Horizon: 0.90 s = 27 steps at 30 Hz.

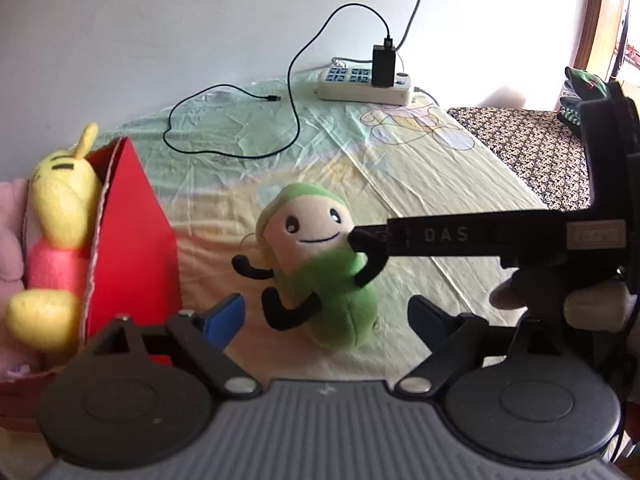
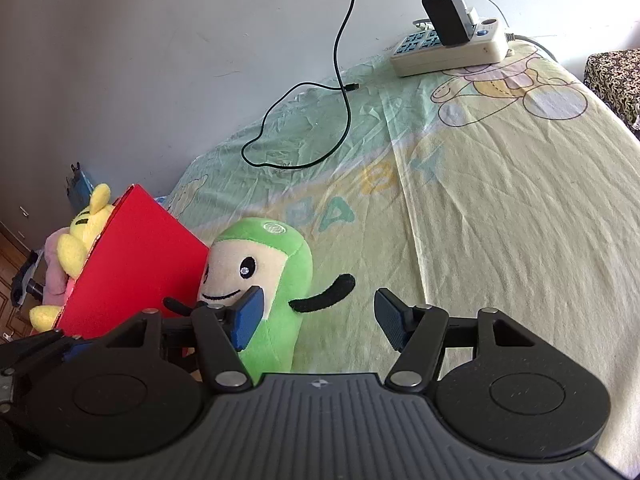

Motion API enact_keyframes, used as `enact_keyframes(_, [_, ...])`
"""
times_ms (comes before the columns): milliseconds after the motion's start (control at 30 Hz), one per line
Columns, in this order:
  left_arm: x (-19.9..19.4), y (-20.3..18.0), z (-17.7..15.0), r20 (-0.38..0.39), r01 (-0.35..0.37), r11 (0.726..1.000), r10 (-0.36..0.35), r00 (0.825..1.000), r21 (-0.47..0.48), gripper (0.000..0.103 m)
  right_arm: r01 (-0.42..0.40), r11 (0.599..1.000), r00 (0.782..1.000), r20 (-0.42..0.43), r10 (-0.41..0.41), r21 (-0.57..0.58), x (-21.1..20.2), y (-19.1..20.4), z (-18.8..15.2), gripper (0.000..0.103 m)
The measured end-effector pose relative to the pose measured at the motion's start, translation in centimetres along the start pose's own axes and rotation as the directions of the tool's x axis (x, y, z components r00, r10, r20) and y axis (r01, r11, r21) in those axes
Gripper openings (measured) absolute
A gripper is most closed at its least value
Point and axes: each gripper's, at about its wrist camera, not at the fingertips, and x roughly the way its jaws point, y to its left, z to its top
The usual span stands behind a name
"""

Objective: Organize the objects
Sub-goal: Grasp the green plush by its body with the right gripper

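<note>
Green plush on the sheet, just beside the red box on its closed outer side. Seen apart from the box in the left wrist view; in the right wrist view head seemingly against the box's corner, contact impossible to judge. Lower body cut off there by the device housing.

Left gripper hovering low in front of the plush, fingers apart and clamped on nothing. Plush framed in the gap but farther off, no pad seen pressing.

Right gripper also near the box, fingers spread. Inner finger overlapping the plush's body, outer one over bare sheet past the plush's black arm. From the left wrist view only one long finger visible, tip at the plush's cheek; the other hidden. No squeeze visible from either side.

Right hand mostly hidden behind the device, just fingertips showing.

Inside the box: yellow plush, partly masked by the box wall, and something pink, cut off at the frame edge and too blurred to identify.

Well beyond the box, by the wall: power strip with black charger, cable looping over the sheet, loose end unplugged.
</note>
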Motion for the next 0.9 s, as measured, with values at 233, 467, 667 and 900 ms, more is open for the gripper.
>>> enact_keyframes(233, [2.9,0.9,0.7,-0.045,0.013,0.998,-0.016,0.999,-0.058,0.082,-0.053,0.997,0.998,-0.024,0.055,0.056,0.5,-1.0,0.3,0.063])
enact_keyframes(467, [4.6,1.5,0.7,-0.080,0.002,0.996,-0.009,0.997,-0.093,0.082,-0.133,0.985,0.989,-0.053,0.139,0.106,1.4,-0.8,0.2,0.062])
enact_keyframes(667, [6.0,2.6,0.8,-0.121,0.010,0.991,-0.027,0.992,-0.135,0.077,-0.198,0.966,0.974,-0.073,0.213,0.168,2.2,-1.0,0.2,0.060])
enact_keyframes(900, [7.2,3.1,0.7,-0.151,-0.008,0.990,-0.013,0.988,-0.141,0.073,-0.265,0.940,0.951,-0.104,0.292,0.215,3.6,-0.3,-0.1,0.060])
